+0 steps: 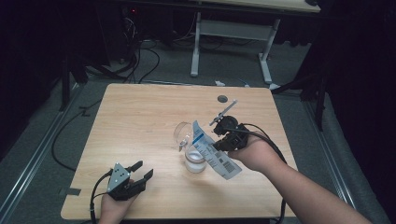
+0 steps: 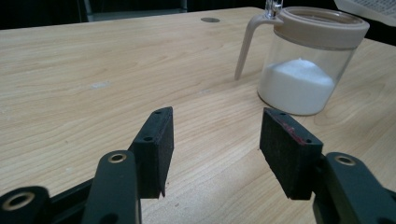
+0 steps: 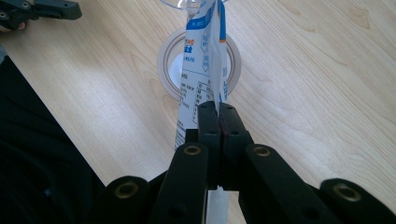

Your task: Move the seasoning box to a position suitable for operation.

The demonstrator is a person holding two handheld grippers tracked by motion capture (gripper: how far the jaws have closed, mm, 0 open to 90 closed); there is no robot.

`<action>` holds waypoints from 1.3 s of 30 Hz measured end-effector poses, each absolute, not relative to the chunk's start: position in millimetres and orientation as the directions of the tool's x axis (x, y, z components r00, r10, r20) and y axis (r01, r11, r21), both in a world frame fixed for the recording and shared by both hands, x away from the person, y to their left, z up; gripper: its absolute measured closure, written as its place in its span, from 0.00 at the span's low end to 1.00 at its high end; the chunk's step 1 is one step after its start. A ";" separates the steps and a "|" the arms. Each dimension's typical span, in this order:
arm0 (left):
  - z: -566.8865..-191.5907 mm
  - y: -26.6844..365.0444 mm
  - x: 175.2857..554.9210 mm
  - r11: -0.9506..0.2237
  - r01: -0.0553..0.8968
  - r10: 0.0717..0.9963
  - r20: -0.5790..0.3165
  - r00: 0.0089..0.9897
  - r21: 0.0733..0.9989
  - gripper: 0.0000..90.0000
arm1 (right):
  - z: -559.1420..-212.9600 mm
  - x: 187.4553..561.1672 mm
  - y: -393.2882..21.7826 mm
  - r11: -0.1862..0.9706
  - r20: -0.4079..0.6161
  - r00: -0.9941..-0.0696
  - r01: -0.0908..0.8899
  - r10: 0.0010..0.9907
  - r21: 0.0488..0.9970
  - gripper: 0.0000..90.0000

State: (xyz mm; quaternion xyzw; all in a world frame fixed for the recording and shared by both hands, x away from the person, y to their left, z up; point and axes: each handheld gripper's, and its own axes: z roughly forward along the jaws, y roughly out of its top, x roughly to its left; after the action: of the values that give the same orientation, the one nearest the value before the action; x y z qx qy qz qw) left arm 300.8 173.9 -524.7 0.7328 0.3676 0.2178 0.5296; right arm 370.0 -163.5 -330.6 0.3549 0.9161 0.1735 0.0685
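A clear jar (image 1: pixel 195 161) with white powder in the bottom stands on the wooden table (image 1: pixel 140 116), its flip lid (image 1: pixel 181 132) raised. My right gripper (image 1: pixel 218 146) is shut on a white and blue printed bag (image 1: pixel 212 154), which hangs tilted over the jar's mouth. In the right gripper view the jaws (image 3: pixel 218 116) pinch the bag (image 3: pixel 203 60) directly above the jar's rim (image 3: pixel 166 56). My left gripper (image 1: pixel 145 169) sits near the table's front left, open and holding nothing. In the left gripper view its jaws (image 2: pixel 219 140) point toward the jar (image 2: pixel 303 70), well short of it.
A round cable hole (image 1: pixel 222 98) sits near the table's far edge. Behind the table stand a white-legged desk (image 1: pixel 233 28) and cables on the grey floor (image 1: pixel 140 65). A corner of the bag (image 2: pixel 369 7) hangs above the jar.
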 end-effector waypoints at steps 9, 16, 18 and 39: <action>-524.2 173.1 300.6 -0.161 0.304 0.765 -0.076 0.639 0.939 0.50 | -331.0 373.8 -179.5 0.657 -0.002 -0.706 0.658 0.708 0.369 1.00; -524.4 172.2 300.0 -0.163 0.307 0.760 -0.079 0.645 0.938 0.50 | -341.1 382.3 -195.9 0.629 0.000 -0.673 0.692 0.740 0.355 1.00; -524.2 172.0 299.7 -0.162 0.307 0.759 -0.081 0.646 0.938 0.50 | -344.6 385.2 -199.9 0.620 -0.001 -0.661 0.703 0.750 0.349 1.00; -523.0 177.7 303.8 -0.179 0.315 0.764 -0.070 0.642 0.932 0.49 | -377.7 411.1 -251.2 0.531 -0.073 -0.540 0.781 0.839 0.329 1.00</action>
State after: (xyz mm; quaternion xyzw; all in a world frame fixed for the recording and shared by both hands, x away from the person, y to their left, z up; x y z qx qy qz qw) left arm 303.8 177.7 -523.0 0.7377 0.3657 0.2132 0.5260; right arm 411.1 -251.2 -377.7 0.4666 0.8678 0.1293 0.1117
